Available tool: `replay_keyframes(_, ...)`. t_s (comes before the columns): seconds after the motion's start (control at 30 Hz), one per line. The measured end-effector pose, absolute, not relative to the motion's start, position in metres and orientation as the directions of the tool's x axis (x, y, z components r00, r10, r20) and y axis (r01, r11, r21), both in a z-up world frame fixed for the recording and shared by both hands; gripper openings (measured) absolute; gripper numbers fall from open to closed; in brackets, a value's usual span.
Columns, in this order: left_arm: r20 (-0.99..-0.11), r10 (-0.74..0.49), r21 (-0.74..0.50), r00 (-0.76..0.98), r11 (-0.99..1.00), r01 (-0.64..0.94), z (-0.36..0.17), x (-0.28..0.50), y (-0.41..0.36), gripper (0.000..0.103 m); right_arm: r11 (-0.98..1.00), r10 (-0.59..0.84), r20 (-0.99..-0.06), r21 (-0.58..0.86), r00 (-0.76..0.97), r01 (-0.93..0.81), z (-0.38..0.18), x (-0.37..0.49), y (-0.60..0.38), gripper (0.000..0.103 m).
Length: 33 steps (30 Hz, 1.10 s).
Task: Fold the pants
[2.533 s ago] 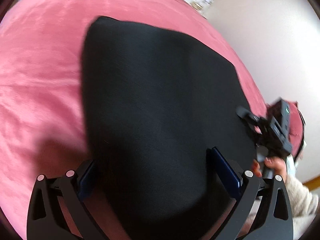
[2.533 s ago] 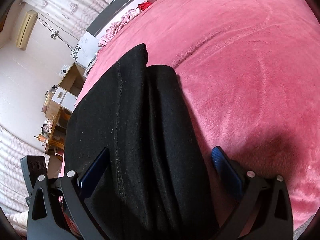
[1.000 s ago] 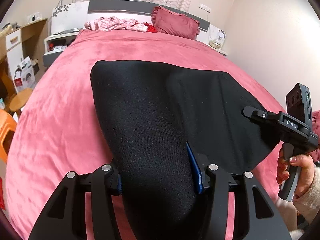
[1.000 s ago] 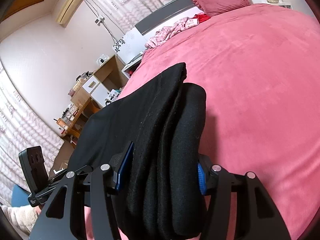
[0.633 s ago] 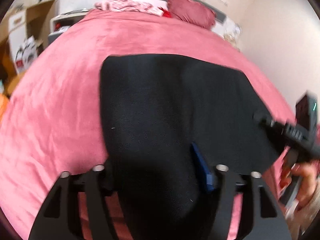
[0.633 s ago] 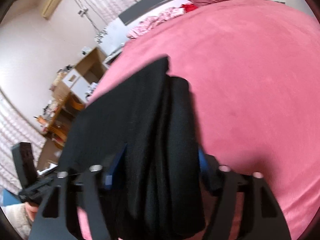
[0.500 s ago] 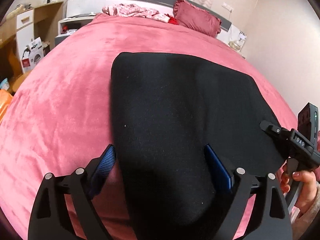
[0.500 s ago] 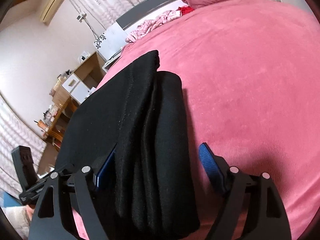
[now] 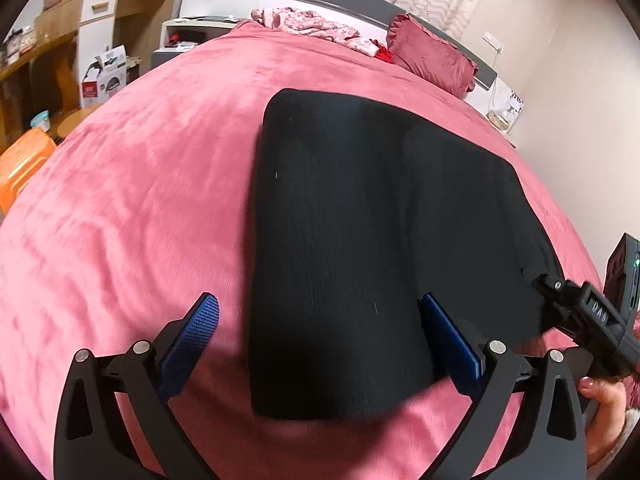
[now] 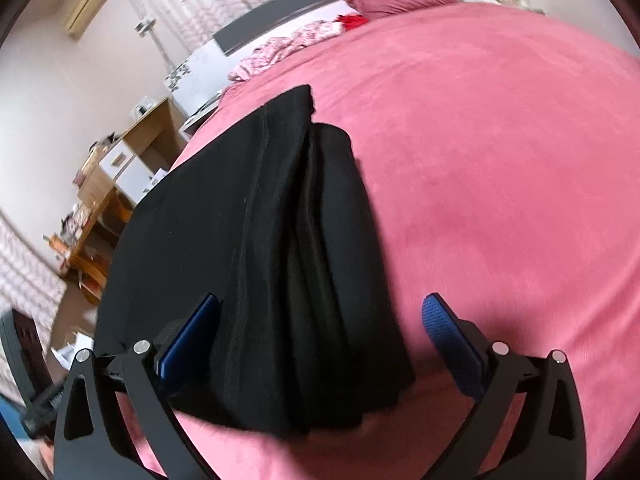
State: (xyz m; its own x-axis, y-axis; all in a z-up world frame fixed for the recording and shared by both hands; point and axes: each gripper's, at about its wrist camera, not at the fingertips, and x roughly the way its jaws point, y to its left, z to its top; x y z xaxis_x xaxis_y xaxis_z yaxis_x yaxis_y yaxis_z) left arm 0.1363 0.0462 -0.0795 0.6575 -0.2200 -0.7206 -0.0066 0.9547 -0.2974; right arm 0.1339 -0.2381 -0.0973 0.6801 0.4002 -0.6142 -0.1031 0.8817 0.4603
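The black pants point(image 9: 360, 220) lie folded into a thick rectangle on the pink bed cover point(image 9: 140, 200). My left gripper point(image 9: 320, 308) straddles their near left corner, its jaws opening wide; the left blue pad point(image 9: 200, 320) stands clear of the cloth. The right wrist view shows the stacked folded layers of the pants point(image 10: 260, 240). There my right gripper point(image 10: 323, 304) is also opening, with both pads apart from the fabric edge between them. The right gripper point(image 9: 592, 312), held by a hand, also shows at the pants' far right corner.
A red pillow point(image 9: 432, 60) and crumpled pink clothes point(image 9: 312, 26) lie at the headboard. A wooden desk point(image 9: 60, 40), a box and an orange stool point(image 9: 20, 164) stand left of the bed. Pink cover point(image 10: 500, 160) stretches to the right of the pants.
Both grippers were shut on the pants' near edge; their jaws have spread wide and released it. The cloth has dropped flat onto the bed, and both grippers have sunk lower.
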Motion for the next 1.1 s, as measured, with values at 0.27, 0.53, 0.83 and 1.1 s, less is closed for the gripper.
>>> replay_keyframes(0.27, -0.726, -0.131, -0.153, 0.675, 0.988, 0.027, -0.082, 0.093, 0.036, 0.099, 0.894, 0.34, -0.602, 0.445, 0.722, -0.05, -0.098, 0.067, -0.241, 0.101)
replay_keyframes(0.53, -0.794, -0.102, -0.05, 0.6, 0.993, 0.103, -0.108, 0.059, 0.022, 0.099, 0.981, 0.17, -0.709, 0.054, 0.685, -0.187, -0.128, 0.022, -0.195, 0.101)
replay_keyframes(0.83, -0.79, -0.065, -0.011, 0.609, 0.996, 0.092, -0.113, 0.046, 0.02, 0.099, 0.979, 0.179, -0.711, 0.06, 0.68, -0.194, -0.129, 0.027, -0.197, 0.101)
replay_keyframes(1.1, -0.794, -0.061, -0.004, 0.606, 0.996, 0.094, -0.112, 0.033, 0.016, 0.099, 0.982, 0.153, -0.722, 0.037, 0.675, -0.183, -0.133, 0.014, -0.198, 0.101)
